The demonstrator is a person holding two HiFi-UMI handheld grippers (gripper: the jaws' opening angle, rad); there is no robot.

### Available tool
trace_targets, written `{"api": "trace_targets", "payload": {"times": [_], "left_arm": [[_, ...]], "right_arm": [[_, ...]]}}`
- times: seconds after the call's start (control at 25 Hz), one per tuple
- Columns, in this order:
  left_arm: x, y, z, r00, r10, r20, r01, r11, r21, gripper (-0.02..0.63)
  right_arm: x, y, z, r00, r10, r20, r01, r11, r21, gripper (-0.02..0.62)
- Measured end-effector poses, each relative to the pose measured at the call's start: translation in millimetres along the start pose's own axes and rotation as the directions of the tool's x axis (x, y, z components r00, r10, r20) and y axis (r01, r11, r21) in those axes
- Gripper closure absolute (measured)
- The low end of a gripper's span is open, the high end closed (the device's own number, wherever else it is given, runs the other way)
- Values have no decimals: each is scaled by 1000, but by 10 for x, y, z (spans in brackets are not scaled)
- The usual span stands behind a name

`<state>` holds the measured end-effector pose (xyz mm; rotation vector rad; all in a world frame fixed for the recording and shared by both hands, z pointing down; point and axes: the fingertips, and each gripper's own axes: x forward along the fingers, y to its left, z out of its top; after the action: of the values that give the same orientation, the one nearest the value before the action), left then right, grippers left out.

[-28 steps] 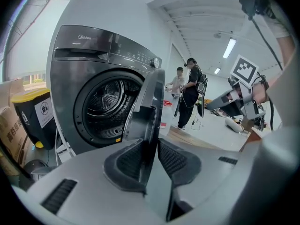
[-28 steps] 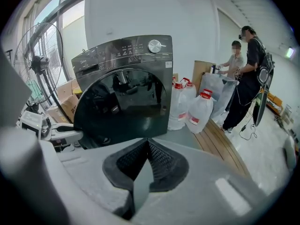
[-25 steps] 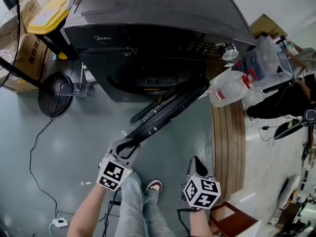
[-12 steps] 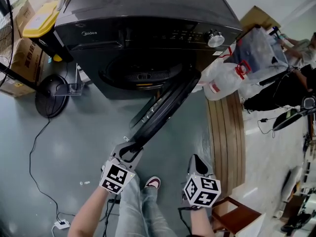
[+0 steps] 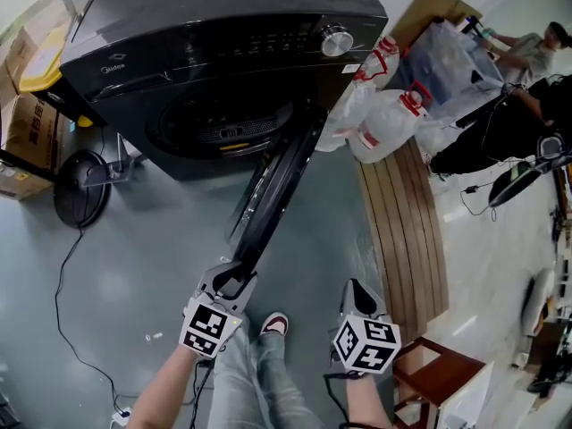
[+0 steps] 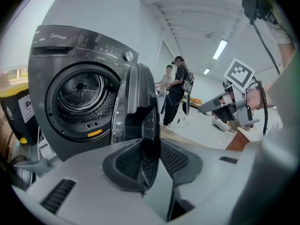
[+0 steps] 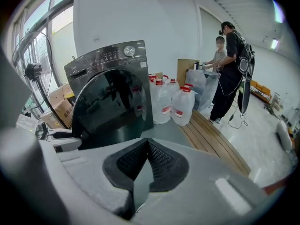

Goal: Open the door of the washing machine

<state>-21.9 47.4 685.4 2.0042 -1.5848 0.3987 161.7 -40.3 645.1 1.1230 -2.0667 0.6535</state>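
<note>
The dark grey washing machine stands ahead with its drum exposed. Its round door is swung far out towards me, hinged on the right. My left gripper has the door's free edge between its pads; no gap shows on either side, and the jaws are opening. In the left gripper view the door edge fills the space at the left gripper. My right gripper hangs to the right of the door, apart from it. In its own view the right gripper is shut and empty, facing the door glass.
Large water bottles and plastic bags sit beside the machine on a wooden platform. A fan base with a trailing cable and cardboard boxes are at the left. Two people stand beyond the platform. My shoe is below.
The door has swung further out from the machine, now pointing almost straight at me. My left gripper has stayed on its edge. The right gripper has kept its place beside it.
</note>
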Motion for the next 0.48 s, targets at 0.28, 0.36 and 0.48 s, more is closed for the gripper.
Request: {"api": "trace_targets", "payload": {"times": [0.28,0.36,0.48], "left_arm": [[140,-282,-16,999,-30,-18,30,1000,2,489],[169,-353,-41,999,-29,-31,30,1000,5,488],[217,-464,-40,999,-28,-43,28,1000,1,486]], "right_arm": [[-103,-372,-151,999,-45,5,44,996,73,589],[-138,-458,-202,998,-59,6,58,994,95,589],[-193,-577,-253,997,-77,8,76,989,127,589]]}}
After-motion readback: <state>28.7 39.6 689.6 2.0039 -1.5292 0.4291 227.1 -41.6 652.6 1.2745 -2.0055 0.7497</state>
